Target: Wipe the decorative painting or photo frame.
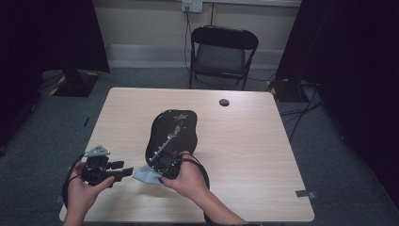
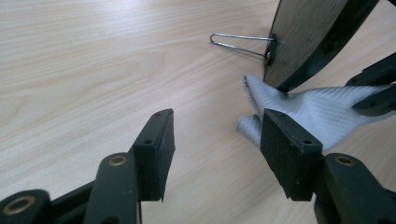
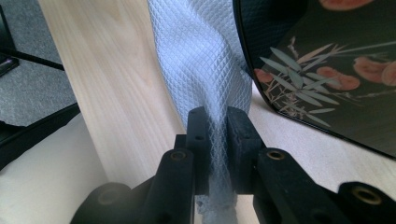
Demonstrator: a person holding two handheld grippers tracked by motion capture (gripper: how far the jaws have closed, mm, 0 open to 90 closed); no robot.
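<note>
A black lacquered tray (image 1: pixel 171 129) painted with flowers and leaves stands tilted on a wire prop (image 2: pixel 238 42) at the middle of the wooden table (image 1: pixel 244 150). A pale blue-grey cloth (image 1: pixel 146 175) lies at its near lower edge. My right gripper (image 3: pixel 217 123) is shut on this cloth (image 3: pixel 196 56), which runs up from its pads beside the tray (image 3: pixel 336 60). My left gripper (image 2: pixel 217 133) is open just left of the cloth (image 2: pixel 322 109), and nothing is between its pads. In the high view the left gripper (image 1: pixel 129 172) points right towards the right gripper (image 1: pixel 162 169).
A black folding chair (image 1: pixel 223 52) stands beyond the table's far edge. A dark round cable hole (image 1: pixel 224 102) sits near the far side of the tabletop. Cables trail from both grippers over the near table edge.
</note>
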